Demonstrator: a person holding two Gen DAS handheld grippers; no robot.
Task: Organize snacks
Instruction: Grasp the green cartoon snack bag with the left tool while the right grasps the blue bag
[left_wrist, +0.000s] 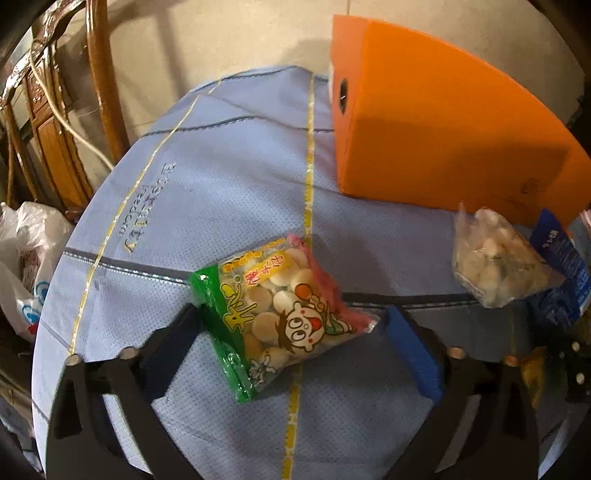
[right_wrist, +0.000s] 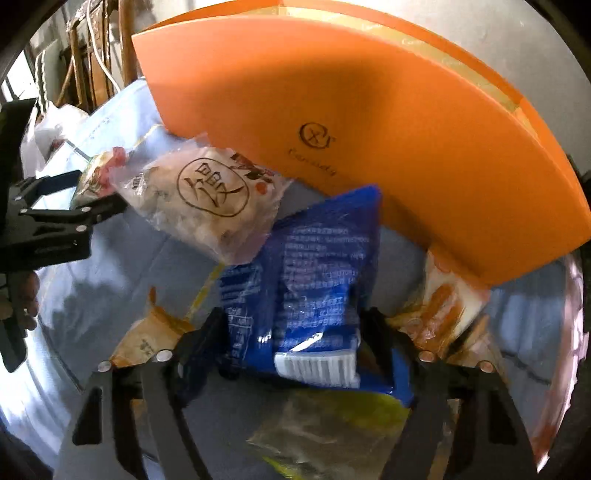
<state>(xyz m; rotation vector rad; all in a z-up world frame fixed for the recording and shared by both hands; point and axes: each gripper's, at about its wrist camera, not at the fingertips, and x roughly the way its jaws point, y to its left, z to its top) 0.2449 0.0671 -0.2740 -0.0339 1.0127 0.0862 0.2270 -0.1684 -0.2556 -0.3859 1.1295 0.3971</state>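
L gripper has its jaws wide apart, one either side of the cookie packet (green edge, cartoon face, round pale biscuits inside). The packet lies flat on the blue cloth between the two fingers; its green edge touches or nearly touches the left-hand finger, and its pink corner reaches close to the blue pad of the other finger. Not clamped.

Ahead of the L jaws and off to the right sits the orange box, standing on the cloth w/ a round hole in its near end face. Right of the jaws, near the box's lower edge, is a clear bag of pale lumpy snacks, blurred; a blue packet lies just beyond it at the frame edge.

R gripper has its jaws spread, w/ the blue packet between them; whether the fingers actually press it, can't tell. The packet's white ribbed seal sits nearest the camera. Beyond the R jaws the clear bag, w/ a circled character printed on it, lies partly over the packet's far end, and the orange box fills the view behind. Right of the jaws: an orange-and-white snack packet near the box's corner. Below the jaws: a yellowish clear bag, blurred. Left of them: a brownish packet.
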